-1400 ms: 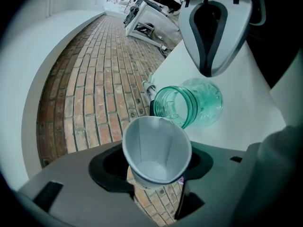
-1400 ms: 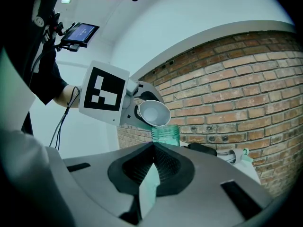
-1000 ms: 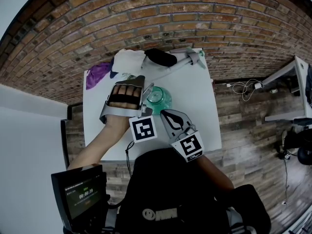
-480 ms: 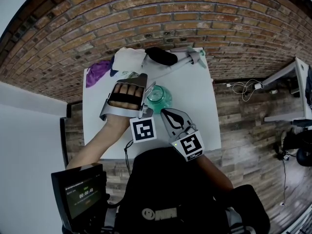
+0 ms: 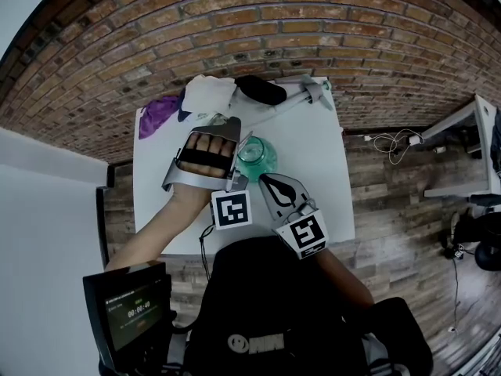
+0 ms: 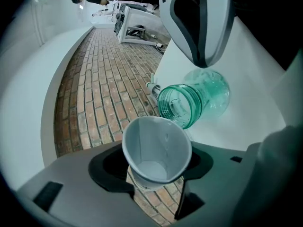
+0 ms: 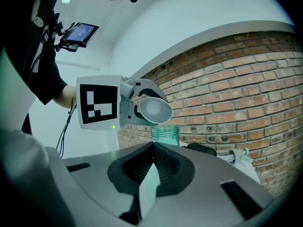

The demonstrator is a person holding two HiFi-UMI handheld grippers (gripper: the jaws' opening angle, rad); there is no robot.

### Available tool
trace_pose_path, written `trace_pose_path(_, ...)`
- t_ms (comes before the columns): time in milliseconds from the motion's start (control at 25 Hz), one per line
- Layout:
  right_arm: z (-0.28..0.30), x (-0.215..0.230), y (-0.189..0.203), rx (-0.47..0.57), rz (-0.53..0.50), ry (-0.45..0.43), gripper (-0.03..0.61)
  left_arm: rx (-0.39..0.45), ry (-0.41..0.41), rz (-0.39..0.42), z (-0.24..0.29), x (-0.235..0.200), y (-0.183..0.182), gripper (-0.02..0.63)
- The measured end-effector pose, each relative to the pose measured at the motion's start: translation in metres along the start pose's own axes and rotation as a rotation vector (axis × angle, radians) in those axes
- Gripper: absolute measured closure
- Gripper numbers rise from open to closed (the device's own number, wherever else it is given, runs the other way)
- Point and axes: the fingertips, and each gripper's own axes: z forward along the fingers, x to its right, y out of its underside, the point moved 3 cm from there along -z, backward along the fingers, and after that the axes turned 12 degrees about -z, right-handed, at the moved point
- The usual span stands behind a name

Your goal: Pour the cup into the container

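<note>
1. My left gripper (image 6: pixel 154 168) is clamped on the pale cup (image 6: pixel 158 145), one jaw on either side of its lower wall. The jaws stand fairly wide because the cup fills the gap between them.
2. What has just changed: over the last second this gripper has rolled a little further toward the container (image 6: pixel 195 100) without shifting its place. The cup is now tipped more steeply than it was.
3. The right gripper view shows the cup hanging just above the container's open mouth, its rim toward it, and I see no contact between them.
4. The container is a clear green jar standing upright near the middle of the table (image 5: pixel 321 175). It is well clear of the cloths and the spray bottle lying along the far edge.
5. My right gripper (image 7: pixel 152 151) has not moved. Its jaws are pressed together on nothing, and it waits toward the near edge, pointing at the container.
6. Looking down into the cup, I see its bare bottom and only a few drops clinging to the wall, with no stream leaving the rim.
7. I judge that the extra roll has emptied the cup, or very nearly. The pour looks almost finished, and what remains is to bring the cup upright and away.
8. I cannot make out how much now sits inside the container.
</note>
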Motion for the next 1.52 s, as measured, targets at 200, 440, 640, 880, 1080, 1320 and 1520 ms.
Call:
trace_pose_path(200, 0.001, 0.000, 0.002, -0.001, -0.001, 0.002, 0.575, 0.000, 0.001, 0.006, 0.002, 0.002, 0.000, 0.325)
trace_pose_path(440, 0.001, 0.000, 0.001, 0.001, 0.004, 0.005, 0.575, 0.004, -0.016, 0.053, 0.001, 0.004, -0.002, 0.324)
trace_pose_path(640, 0.000, 0.001, 0.000, 0.003, 0.003, 0.004, 0.575, 0.025, -0.035, 0.113, 0.000, 0.009, -0.009, 0.324)
trace_pose_path(880, -0.001, 0.001, 0.000, 0.003, 0.007, 0.004, 0.575, 0.025, -0.038, 0.109, -0.001, 0.010, -0.008, 0.324)
trace_pose_path(1080, -0.003, 0.000, -0.001, 0.009, 0.008, 0.001, 0.575, 0.025, -0.045, 0.104, -0.003, 0.008, -0.010, 0.324)
trace_pose_path(1320, 0.000, -0.001, 0.000, 0.006, 0.005, -0.001, 0.575, 0.022, -0.039, 0.096, 0.001, 0.009, -0.007, 0.325)
trace_pose_path(1520, -0.003, -0.001, -0.002, 0.008, 0.002, -0.003, 0.575, 0.018, -0.033, 0.045, -0.001, 0.007, -0.007, 0.325)
